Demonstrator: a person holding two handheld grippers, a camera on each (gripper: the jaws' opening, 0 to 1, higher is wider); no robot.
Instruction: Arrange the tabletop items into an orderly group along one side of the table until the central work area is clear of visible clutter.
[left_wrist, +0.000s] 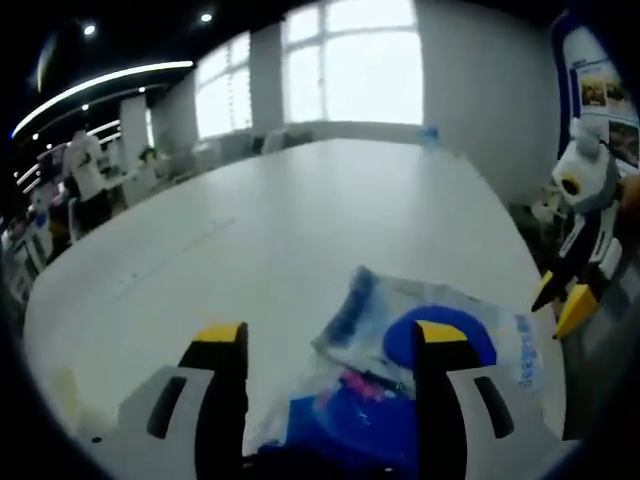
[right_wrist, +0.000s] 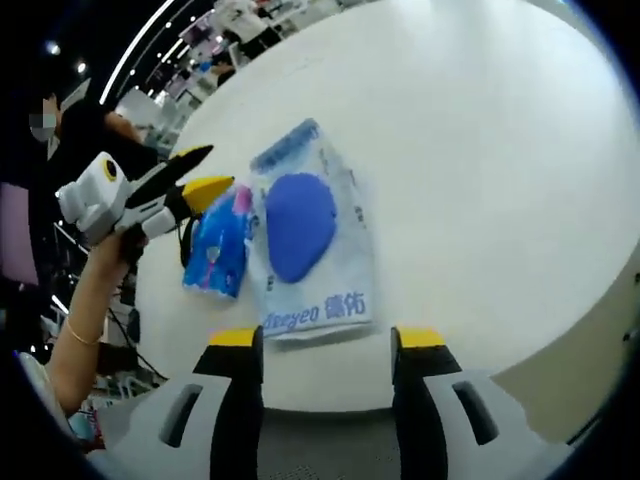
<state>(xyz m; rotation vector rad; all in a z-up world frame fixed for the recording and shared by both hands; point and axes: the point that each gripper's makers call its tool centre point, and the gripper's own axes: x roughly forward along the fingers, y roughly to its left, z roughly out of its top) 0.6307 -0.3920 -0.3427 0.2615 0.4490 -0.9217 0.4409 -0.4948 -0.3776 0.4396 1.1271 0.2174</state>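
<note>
**Two packets on the white table, both grippers near them**

In the right gripper view, the left gripper (right_wrist: 200, 170), white with black, yellow-tipped jaws and held by a hand (right_wrist: 125, 240), sits at the left edge of the large white oval table (right_wrist: 480, 150). Its jaws are spread, and their tips reach the small blue and pink plastic packet (right_wrist: 218, 250), which lies flat. Whether they touch it I cannot tell. Just right of that packet, edge to edge with it, lies the larger clear plastic pouch with a blue oval pad inside and blue lettering (right_wrist: 310, 240), also flat, near the table's near edge. The right gripper (right_wrist: 327, 345) hovers off that edge with jaws released, holding nothing.

In the left gripper view, the left gripper (left_wrist: 330, 335) stands parted over the blue packet (left_wrist: 340, 420), the pouch (left_wrist: 450, 340) lying beyond, and the right gripper (left_wrist: 562, 300) at far right.
</note>
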